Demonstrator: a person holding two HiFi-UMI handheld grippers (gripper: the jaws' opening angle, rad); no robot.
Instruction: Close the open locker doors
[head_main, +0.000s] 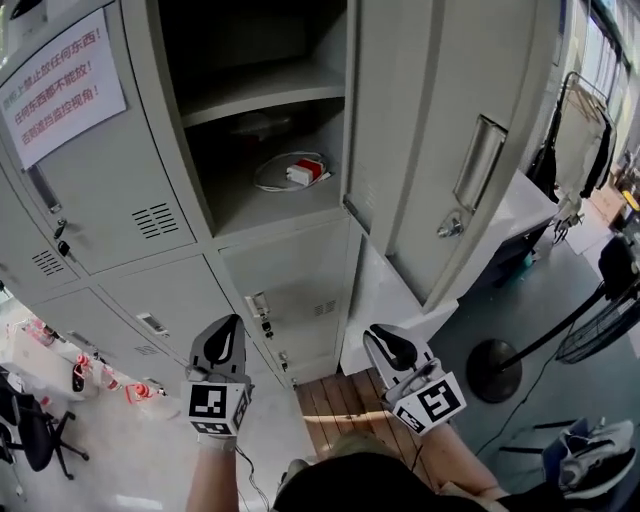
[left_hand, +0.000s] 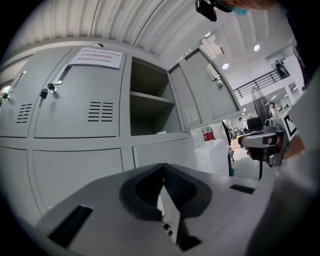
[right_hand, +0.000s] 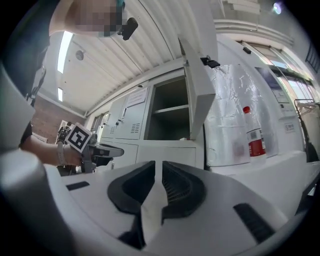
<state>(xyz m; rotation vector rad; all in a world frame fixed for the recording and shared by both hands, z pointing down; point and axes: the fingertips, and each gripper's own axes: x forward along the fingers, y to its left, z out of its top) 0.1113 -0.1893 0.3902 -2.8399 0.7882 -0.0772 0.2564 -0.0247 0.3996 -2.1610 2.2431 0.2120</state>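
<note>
A grey locker bank fills the head view. One upper compartment (head_main: 270, 130) stands open, and its door (head_main: 450, 150) is swung far out to the right, handle (head_main: 478, 160) facing me. On its floor lies a white cable with a red-and-white plug (head_main: 300, 172). My left gripper (head_main: 226, 322) is low, below and left of the opening, shut and empty. My right gripper (head_main: 376, 332) is below the open door's edge, shut with nothing in it. The left gripper view shows the opening (left_hand: 150, 105) and door (left_hand: 200, 100) ahead. In the right gripper view the door (right_hand: 197, 95) stands edge-on.
A paper notice (head_main: 60, 85) hangs on the closed door to the left. A white counter (head_main: 400, 300) stands right of the lockers, with a red-labelled bottle (right_hand: 255, 132) on it. A fan stand base (head_main: 495, 370) and an office chair (head_main: 30, 430) are on the floor.
</note>
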